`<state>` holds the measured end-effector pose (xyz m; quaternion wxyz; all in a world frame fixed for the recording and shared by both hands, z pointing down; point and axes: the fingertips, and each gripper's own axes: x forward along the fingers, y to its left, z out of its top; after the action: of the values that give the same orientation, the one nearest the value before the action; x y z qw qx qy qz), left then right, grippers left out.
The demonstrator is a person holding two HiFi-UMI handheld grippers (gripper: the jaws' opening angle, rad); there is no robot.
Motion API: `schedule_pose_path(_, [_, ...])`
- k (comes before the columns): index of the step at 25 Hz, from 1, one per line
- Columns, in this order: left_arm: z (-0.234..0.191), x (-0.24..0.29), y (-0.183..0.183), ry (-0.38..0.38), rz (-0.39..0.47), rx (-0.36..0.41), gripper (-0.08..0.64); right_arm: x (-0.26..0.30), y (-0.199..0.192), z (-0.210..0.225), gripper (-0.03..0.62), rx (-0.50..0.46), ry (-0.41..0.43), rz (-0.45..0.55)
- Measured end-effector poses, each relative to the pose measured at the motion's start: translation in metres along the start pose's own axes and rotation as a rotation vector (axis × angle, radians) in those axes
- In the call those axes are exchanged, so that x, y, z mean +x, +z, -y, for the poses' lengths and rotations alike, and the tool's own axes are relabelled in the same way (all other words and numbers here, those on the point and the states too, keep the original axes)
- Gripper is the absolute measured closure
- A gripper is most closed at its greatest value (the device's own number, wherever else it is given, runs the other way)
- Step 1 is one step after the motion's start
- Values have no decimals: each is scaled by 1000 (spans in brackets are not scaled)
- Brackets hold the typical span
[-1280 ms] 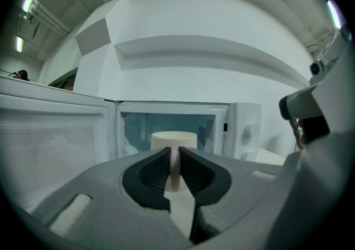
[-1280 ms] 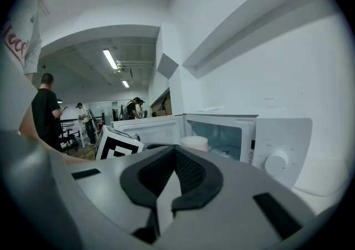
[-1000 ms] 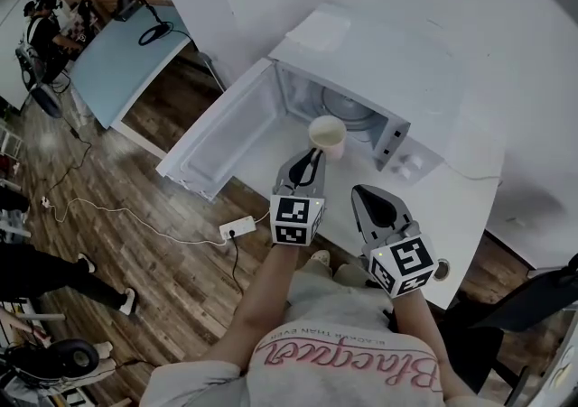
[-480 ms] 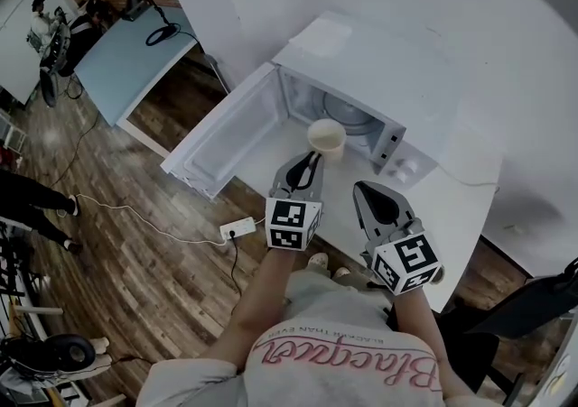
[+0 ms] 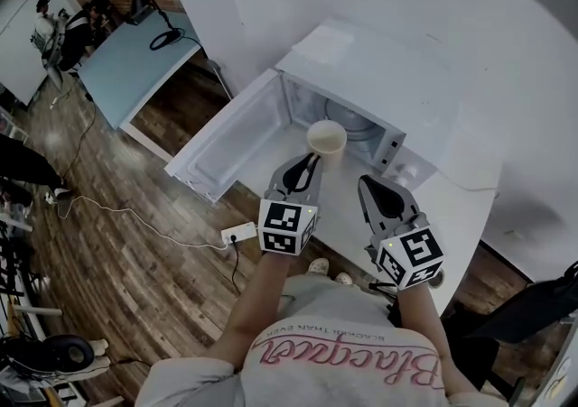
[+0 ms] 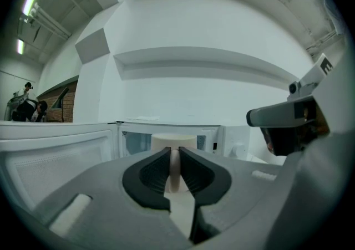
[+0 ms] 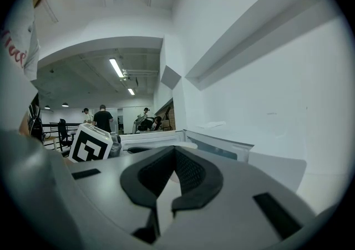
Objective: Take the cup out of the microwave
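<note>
Cream cup [image 5: 326, 137] hangs at the mouth of the open microwave [image 5: 388, 80], pinched by a narrow part on its near side (a handle, as far as I can make out) between the left gripper [image 5: 311, 159] fingers. The door [image 5: 230, 130] stands swung out to the left. I note the right gripper [image 5: 372, 183] is beside the left one over the counter [image 5: 461, 202], its fingers pressed together on nothing.

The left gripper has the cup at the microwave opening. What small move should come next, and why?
Probably draw the left gripper a little back toward the person, keeping the cup upright. Its jaws are shut on the cup, which hangs just before the open microwave, above the white table.
</note>
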<state>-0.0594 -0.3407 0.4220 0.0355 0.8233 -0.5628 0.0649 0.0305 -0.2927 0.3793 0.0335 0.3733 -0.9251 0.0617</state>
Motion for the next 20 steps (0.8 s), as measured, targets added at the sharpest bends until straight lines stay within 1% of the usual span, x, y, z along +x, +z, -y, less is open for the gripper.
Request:
schedule_pose_path(5, [3,-3,23,-18,31,4,511,0,5,6,581,5,-1,15])
schedule_pose_path(10, [8,-2,40,-41,53,-20,511,-1,13,10,581,10,3,44])
schedule_pose_path(14, [12,-3,52,-59,66,-7,511,-4,23,17,582,13,-16,81])
schedule_pose_path(20, [18,-1,74,-86,107,17,511,-8,35,29,581,13,-52,134])
